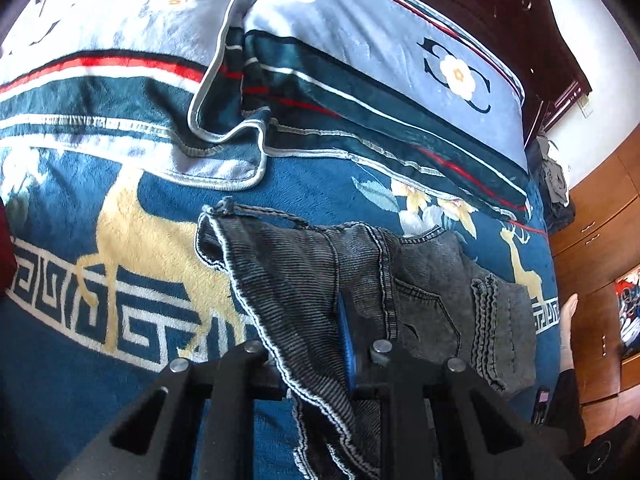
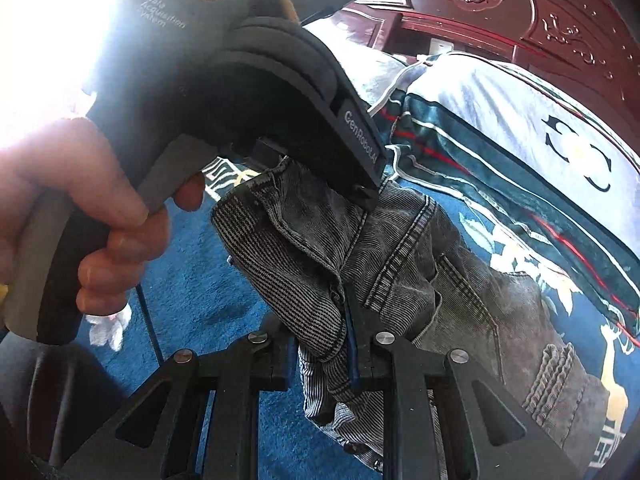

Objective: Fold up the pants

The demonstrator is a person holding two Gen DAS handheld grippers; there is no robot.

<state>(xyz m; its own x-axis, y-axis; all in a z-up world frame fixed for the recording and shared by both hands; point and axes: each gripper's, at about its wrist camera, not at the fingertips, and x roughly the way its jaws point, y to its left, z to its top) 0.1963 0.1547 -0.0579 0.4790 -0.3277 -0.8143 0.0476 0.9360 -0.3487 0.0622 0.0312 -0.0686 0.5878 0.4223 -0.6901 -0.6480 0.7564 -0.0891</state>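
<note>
Left wrist view: left gripper nipped on the pants waistband, lifting it off the near blanket; right wrist view: right gripper clamps the waistband's other side, keeping it spread.

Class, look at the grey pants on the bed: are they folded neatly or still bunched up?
Bunched, not neatly folded. The pants hang crumpled from both hand-held grippers, left and right, waistband turned over, one cuff lying on the blanket.
</note>
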